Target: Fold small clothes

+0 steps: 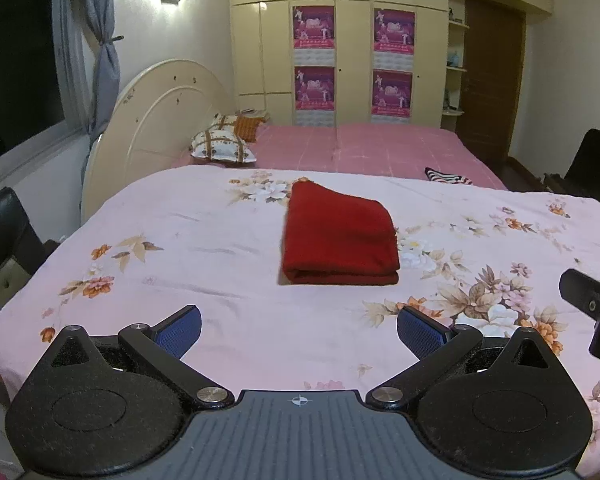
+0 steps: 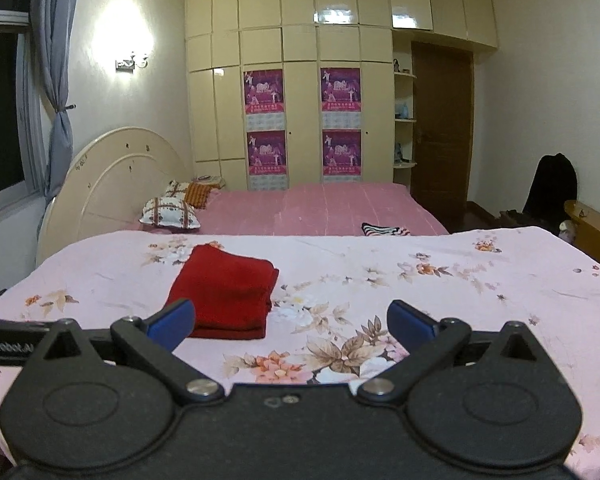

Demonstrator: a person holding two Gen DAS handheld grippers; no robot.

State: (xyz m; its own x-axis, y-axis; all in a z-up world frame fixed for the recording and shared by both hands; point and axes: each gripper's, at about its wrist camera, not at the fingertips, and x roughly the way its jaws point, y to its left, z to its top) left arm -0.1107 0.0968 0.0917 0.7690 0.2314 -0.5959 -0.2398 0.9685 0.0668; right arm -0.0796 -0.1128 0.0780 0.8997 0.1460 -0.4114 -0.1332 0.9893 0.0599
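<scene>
A folded red cloth (image 1: 338, 238) lies in a neat rectangle on the pink floral sheet (image 1: 180, 240). In the right wrist view the red cloth (image 2: 226, 290) lies ahead and to the left on the sheet (image 2: 460, 280). My left gripper (image 1: 299, 326) is open and empty, held back from the cloth's near edge. My right gripper (image 2: 291, 320) is open and empty, to the right of the cloth and nearer than it. Part of the right gripper (image 1: 592, 312) shows at the right edge of the left wrist view.
Behind the floral surface is a bed with a pink cover (image 1: 360, 148), pillows (image 1: 224, 146) and a striped cloth (image 1: 448, 176). A round cream headboard (image 1: 156, 120) stands at the left. A wardrobe (image 1: 340, 40) and a brown door (image 1: 488, 80) stand at the back.
</scene>
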